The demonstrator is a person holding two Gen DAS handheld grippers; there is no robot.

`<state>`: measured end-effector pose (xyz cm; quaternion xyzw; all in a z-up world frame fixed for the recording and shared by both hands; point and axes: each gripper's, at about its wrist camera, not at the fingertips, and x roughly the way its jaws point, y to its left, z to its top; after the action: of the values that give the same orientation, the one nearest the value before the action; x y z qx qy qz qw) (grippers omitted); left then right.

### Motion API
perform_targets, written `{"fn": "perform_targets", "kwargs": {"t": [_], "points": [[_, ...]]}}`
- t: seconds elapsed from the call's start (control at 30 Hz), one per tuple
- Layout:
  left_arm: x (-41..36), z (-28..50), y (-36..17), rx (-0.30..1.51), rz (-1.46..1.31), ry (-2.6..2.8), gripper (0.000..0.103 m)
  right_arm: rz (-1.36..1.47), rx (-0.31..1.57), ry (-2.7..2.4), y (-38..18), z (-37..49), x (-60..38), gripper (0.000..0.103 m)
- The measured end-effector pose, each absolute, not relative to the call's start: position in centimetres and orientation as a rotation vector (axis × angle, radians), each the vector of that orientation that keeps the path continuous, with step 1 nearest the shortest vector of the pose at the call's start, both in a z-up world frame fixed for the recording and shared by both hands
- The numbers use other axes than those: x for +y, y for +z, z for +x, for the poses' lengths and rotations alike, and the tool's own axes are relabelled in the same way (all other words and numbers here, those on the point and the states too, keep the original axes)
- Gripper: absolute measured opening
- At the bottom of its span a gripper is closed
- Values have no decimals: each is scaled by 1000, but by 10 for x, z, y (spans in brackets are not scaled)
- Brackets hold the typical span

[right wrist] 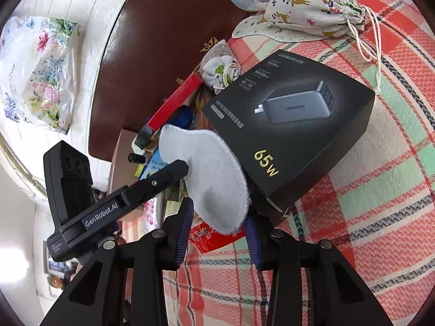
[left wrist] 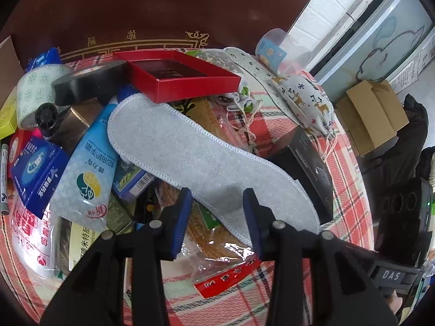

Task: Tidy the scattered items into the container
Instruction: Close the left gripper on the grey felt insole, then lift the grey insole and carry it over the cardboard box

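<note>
On the surface (left wrist: pixel 350 190), covered by a red, green and white plaid cloth, a heap of small goods fills the left of the left wrist view: a roll of clear tape printed with green rings (left wrist: pixel 32 92), a blue carton with white print (left wrist: pixel 38 171), a pale blue hand-cream tube (left wrist: pixel 87 165) and a roll of black tape (left wrist: pixel 89 81). Right of these an open red cardboard box lid (left wrist: pixel 185 78) rests tilted on the pile. Below it a long grey felt shoe insole with white stitched edging (left wrist: pixel 190 152) runs diagonally from the pile down to the lower right, over a clear bag of yellow-brown contents (left wrist: pixel 217 241). The left gripper (left wrist: pixel 217 203) is partly closed, its blue-padded fingers (left wrist: pixel 182 214) on either side of the insole's lower part; the left pad meets the edge, the right pad overlaps it, and whether they press on it I cannot tell. Further right lie a black charger box (left wrist: pixel 307 160) and a white drawstring pouch printed with reindeer (left wrist: pixel 307 100), with a clear plastic cup (left wrist: pixel 282 51) behind.

In the right wrist view, the other gripper's black body stands at left. The right gripper (right wrist: pixel 220 217), about a third open, has the insole's (right wrist: pixel 214 179) rounded end between its pads; a firm grip cannot be confirmed. The black box (right wrist: pixel 293 125), marked 65W, sits just right, touching the insole.
</note>
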<state>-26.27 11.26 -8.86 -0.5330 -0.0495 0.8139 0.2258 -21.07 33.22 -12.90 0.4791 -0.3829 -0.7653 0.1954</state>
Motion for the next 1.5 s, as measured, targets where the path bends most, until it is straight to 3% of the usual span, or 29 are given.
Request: {"fn": "perform_targets", "kwargs": {"t": [0.1, 0.17, 0.23, 0.4, 0.47, 0.6, 0.8, 1.07, 1.5], "points": [[116, -268, -94, -141, -1501, 2246, 64, 1336, -1086, -2146, -129, -214, 333, 39], [115, -271, -97, -158, -1500, 2249, 64, 1335, -1086, -2133, -129, -217, 332, 39], [115, -273, -96, -177, -1485, 2252, 62, 1333, -1067, -2134, -128, -220, 329, 39], [120, -275, -91, -154, -1453, 2252, 40, 1338, -1032, -2149, -126, -222, 321, 39], [120, -275, -88, -150, -1444, 2259, 35, 1338, -1043, -2145, -128, -222, 323, 31], [117, -274, -82, -162, -1419, 2275, 25, 1324, -1037, -2142, -124, -221, 325, 27], [117, -269, -69, -138, -1378, 2304, 23, 1288, -968, -2180, -108, -217, 319, 22], [107, -266, -44, -213, -1328, 2290, 23, 1208, -963, -2196, -83, -209, 320, 22], [103, -244, 8, -184, -1191, 2355, 22, 1100, -853, -2270, -37, -192, 309, 20]]}}
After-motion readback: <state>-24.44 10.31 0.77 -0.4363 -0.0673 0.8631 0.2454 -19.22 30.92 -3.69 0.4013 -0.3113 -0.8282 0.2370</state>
